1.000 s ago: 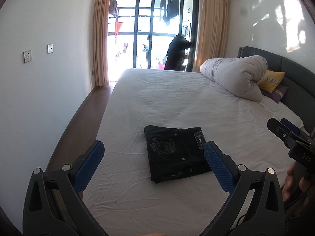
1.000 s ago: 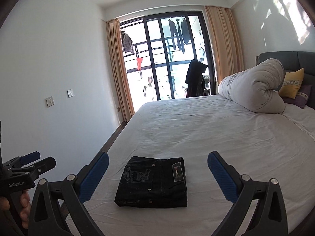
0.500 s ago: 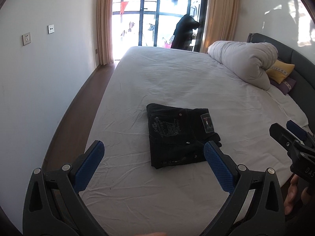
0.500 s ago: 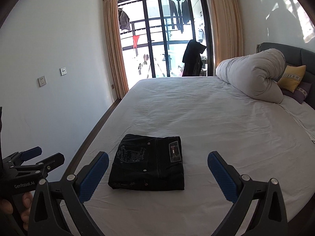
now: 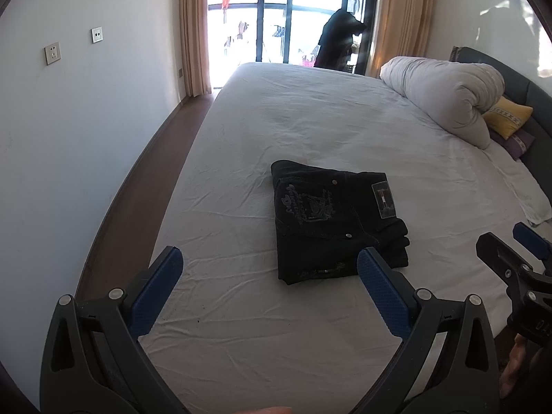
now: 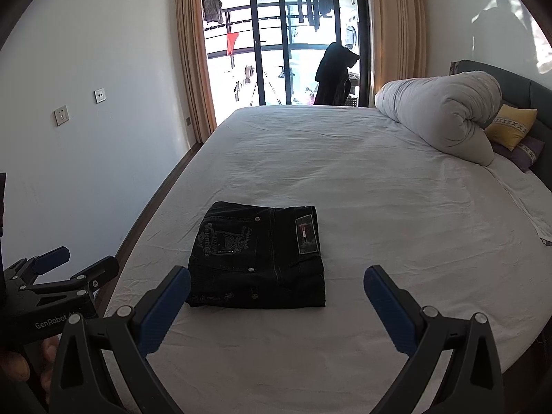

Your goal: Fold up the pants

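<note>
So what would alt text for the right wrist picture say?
Black pants lie folded into a neat rectangle on a white bed. The right tool hangs open just in front of them, touching nothing, and a rolled duvet sits by the headboard.

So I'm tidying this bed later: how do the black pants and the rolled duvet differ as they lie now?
The black pants are dark denim folded into a flat, squarish stack; the rolled duvet is pale and bulges in a thick roll. The pants lie near the bed's foot, in front of both open grippers; the duvet lies up by the headboard, against the yellow cushion. Both rest on the white sheet, untouched.
</note>
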Demonstrator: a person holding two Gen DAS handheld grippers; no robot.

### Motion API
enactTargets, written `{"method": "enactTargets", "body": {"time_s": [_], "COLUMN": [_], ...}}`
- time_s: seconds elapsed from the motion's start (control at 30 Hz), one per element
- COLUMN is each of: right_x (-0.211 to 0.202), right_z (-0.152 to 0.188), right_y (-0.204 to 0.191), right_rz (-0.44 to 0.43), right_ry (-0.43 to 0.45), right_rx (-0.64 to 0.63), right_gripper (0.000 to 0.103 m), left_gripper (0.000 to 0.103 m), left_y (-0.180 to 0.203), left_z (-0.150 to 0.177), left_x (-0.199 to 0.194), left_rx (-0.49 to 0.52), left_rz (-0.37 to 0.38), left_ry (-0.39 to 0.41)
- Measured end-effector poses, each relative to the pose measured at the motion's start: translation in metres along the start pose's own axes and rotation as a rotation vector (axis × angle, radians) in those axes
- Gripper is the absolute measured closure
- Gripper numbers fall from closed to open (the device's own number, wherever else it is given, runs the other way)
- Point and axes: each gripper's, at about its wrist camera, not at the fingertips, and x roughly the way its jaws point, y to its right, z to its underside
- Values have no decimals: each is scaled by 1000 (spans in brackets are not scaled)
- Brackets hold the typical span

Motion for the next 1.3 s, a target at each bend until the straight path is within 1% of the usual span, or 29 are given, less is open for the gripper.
{"method": "enactTargets", "body": {"time_s": [0.2, 0.43, 0.8, 1.3], "right_x": [4, 6, 8, 9], "right_z": [2, 5, 7, 13], "right_y": [1, 0, 5, 8], "right_rz": [14, 19, 36, 37], "right_ry": [-25, -40, -54, -61], "right_rx": [7, 4, 12, 18], "right_gripper": [0, 0, 0, 0], "left_gripper": [0, 0, 0, 0], "left_y": [2, 8, 12, 14], "left_z": [3, 4, 6, 7], "left_x": [4, 4, 3, 2], "left_rx": [1, 12, 23, 31], "left_rz": [3, 31, 34, 36], "left_ry": [-12, -12, -9, -10]}}
